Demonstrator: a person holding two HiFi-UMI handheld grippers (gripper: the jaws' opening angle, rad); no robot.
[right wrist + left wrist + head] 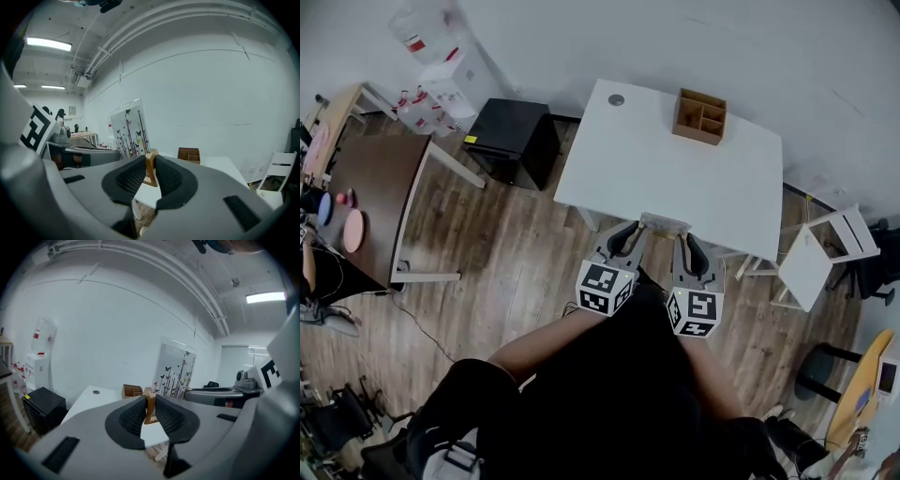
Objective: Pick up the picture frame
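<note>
Picture frame [664,222]: held upright between your two grippers, low centre of the head view, at the near edge of the white table [656,159]. No view settles whether it clears the tabletop. From above it shows edge-on as a thin pale strip. Its long axis runs left to right across the picture, from one gripper to the other.

In the left gripper view the panel [174,371] rises to the right of the jaws. In the right gripper view the panel [127,129] rises to their left. It is flat, rectangular and glossy white, printed with thin dark stems and small butterflies (the printed face shows in both gripper views). The side rails are plain light wood, square in section.

Your left gripper [628,236] is clamped on one wooden rail, its ribbed black pads pressing from both sides. Your right gripper [688,251] is clamped likewise on the opposite rail. Each rail stands vertical between its pads, near their tips. Both grippers have smooth grey shells.

Toward the far side of the table, upper right of centre in the head view, sits a wooden organiser box [700,115] with open compartments, well apart from the frame.
</note>
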